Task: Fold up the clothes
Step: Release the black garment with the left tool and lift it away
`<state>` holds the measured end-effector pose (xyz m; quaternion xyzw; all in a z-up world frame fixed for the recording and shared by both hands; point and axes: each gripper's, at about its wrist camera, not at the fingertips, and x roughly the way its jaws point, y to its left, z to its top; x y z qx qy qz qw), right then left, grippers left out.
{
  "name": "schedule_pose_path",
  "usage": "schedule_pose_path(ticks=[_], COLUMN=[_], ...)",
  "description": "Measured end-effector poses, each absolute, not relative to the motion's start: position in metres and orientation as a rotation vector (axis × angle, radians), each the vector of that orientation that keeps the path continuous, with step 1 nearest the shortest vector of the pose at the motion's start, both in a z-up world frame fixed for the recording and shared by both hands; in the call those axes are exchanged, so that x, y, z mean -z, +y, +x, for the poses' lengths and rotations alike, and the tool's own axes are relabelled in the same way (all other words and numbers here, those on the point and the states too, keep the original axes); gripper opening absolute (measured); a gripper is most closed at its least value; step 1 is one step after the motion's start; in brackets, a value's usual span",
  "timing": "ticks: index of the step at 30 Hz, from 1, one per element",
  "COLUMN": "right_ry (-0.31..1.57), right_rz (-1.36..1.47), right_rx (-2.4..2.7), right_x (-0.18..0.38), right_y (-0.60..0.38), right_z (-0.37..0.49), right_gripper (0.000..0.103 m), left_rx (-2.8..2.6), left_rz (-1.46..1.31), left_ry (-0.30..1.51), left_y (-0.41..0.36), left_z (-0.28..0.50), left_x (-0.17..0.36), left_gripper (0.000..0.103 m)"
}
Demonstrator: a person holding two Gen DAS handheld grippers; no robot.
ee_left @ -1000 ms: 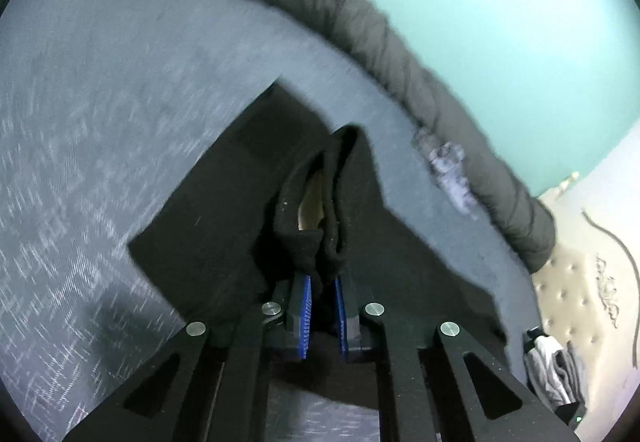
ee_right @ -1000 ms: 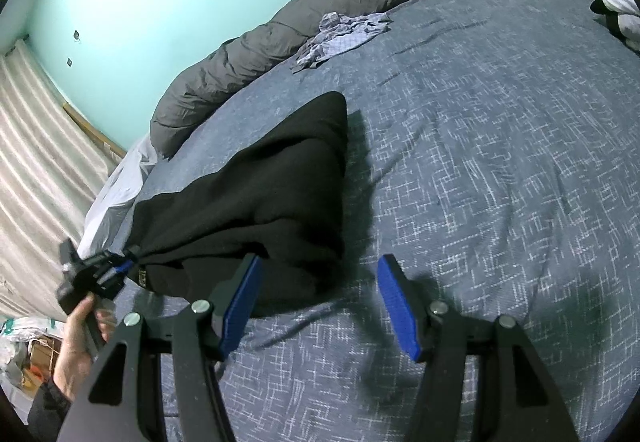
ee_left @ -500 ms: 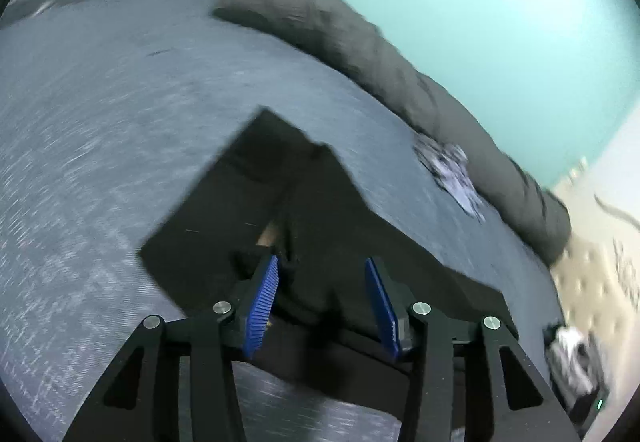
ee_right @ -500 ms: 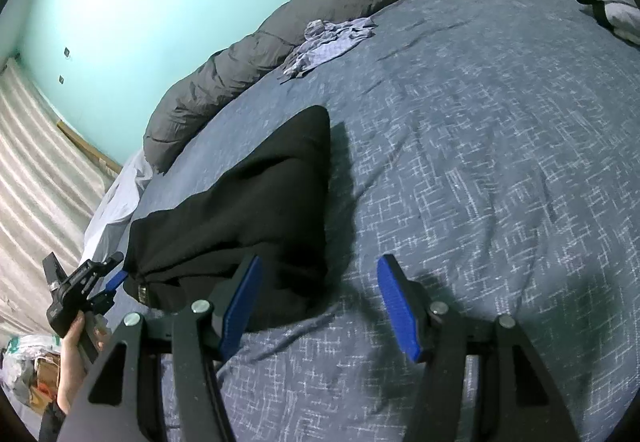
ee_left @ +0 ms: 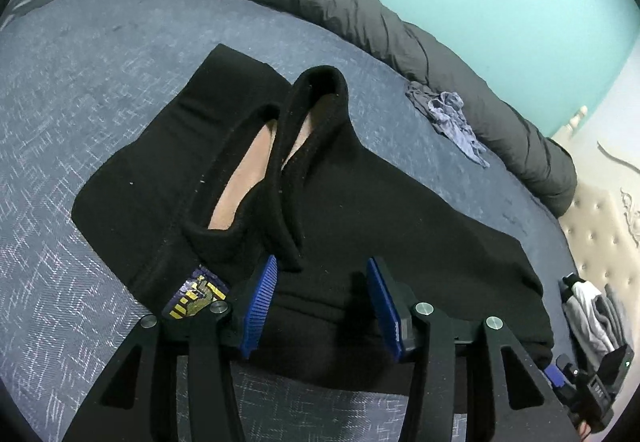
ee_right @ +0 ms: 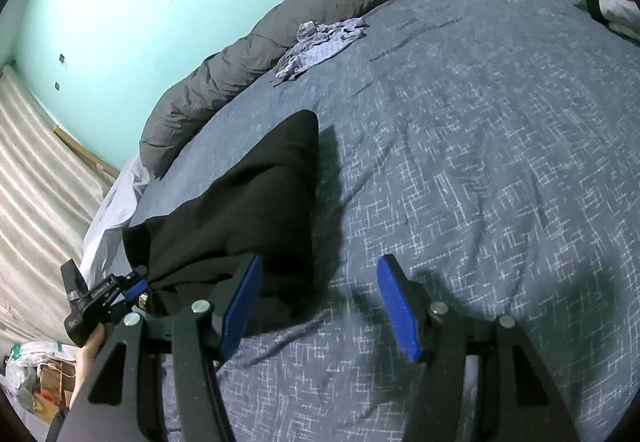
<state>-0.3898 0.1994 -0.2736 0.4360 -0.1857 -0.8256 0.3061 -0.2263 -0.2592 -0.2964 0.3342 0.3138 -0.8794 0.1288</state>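
A black garment (ee_left: 360,209) lies folded on the blue patterned bed cover (ee_left: 80,89). Its waistband or collar opening shows a pale lining, and a yellow and purple label (ee_left: 196,292) sits at its near edge. My left gripper (ee_left: 322,306) is open and empty, its blue pads just over the garment's near edge. In the right wrist view the garment (ee_right: 248,201) lies to the left. My right gripper (ee_right: 320,306) is open and empty, its left pad by the garment's corner, its right pad over the bed cover (ee_right: 480,161).
A rolled grey duvet (ee_left: 360,9) runs along the far side by the teal wall. A crumpled light blue checked cloth (ee_left: 452,117) lies next to it. Folded grey and white clothes (ee_left: 592,318) sit at the right by the tufted headboard. Bags and boxes (ee_right: 36,374) lie off the bed.
My left gripper has opened and let go of the black garment, which now lies flat on the bed. My right gripper stayed open and shifted slightly.
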Motion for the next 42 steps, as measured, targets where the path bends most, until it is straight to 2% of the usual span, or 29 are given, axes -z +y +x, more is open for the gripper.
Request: schedule_pose_path(ticks=[6, 13, 14, 16, 20, 21, 22, 25, 30, 39, 41, 42], right_ry=[-0.521, -0.395, -0.386, -0.369, -0.347, -0.356, -0.364, -0.39, -0.433, -0.481, -0.485, -0.487], right_rz=[1.142, 1.289, 1.304, 1.351, 1.395, 1.395, 1.395, 1.393, 1.391, 1.428, 1.444, 1.453], right_rx=[2.188, 2.095, 2.085, 2.068, 2.076, 2.076, 2.077, 2.078, 2.079, 2.037, 2.017, 2.008], right_x=[0.256, 0.252, 0.254, 0.259, 0.264, 0.265, 0.265, 0.267, 0.269, 0.271, 0.271, 0.271], right_y=[0.196, 0.147, 0.141, 0.13, 0.115, 0.114, 0.114, 0.112, 0.109, 0.11, 0.111, 0.112], right_z=[-0.407, -0.463, -0.469, -0.479, -0.492, -0.495, -0.498, -0.506, -0.519, -0.539, -0.543, -0.545], right_gripper=[0.061, 0.06, 0.057, 0.041, 0.039, 0.036, 0.028, 0.016, 0.011, 0.014, 0.023, 0.036], left_rx=[2.558, 2.548, 2.549, 2.566, 2.586, 2.586, 2.587, 2.566, 2.551, 2.594, 2.62, 2.633], left_rz=[0.945, 0.859, 0.838, 0.823, 0.814, 0.83, 0.846, 0.887, 0.901, 0.921, 0.927, 0.929], left_ry=[0.968, 0.958, 0.969, 0.964, 0.921, 0.93, 0.938, 0.957, 0.977, 0.997, 1.007, 1.012], left_y=[-0.265, -0.277, -0.279, -0.279, -0.277, -0.278, -0.279, -0.282, -0.287, -0.271, -0.263, -0.259], left_z=[-0.217, -0.203, -0.2, -0.198, -0.2, -0.201, -0.201, -0.2, -0.199, -0.206, -0.208, -0.209], left_x=[0.295, 0.281, 0.278, 0.272, 0.267, 0.269, 0.271, 0.279, 0.284, 0.279, 0.275, 0.273], left_gripper=[0.052, 0.052, 0.052, 0.052, 0.052, 0.053, 0.054, 0.055, 0.055, 0.055, 0.056, 0.057])
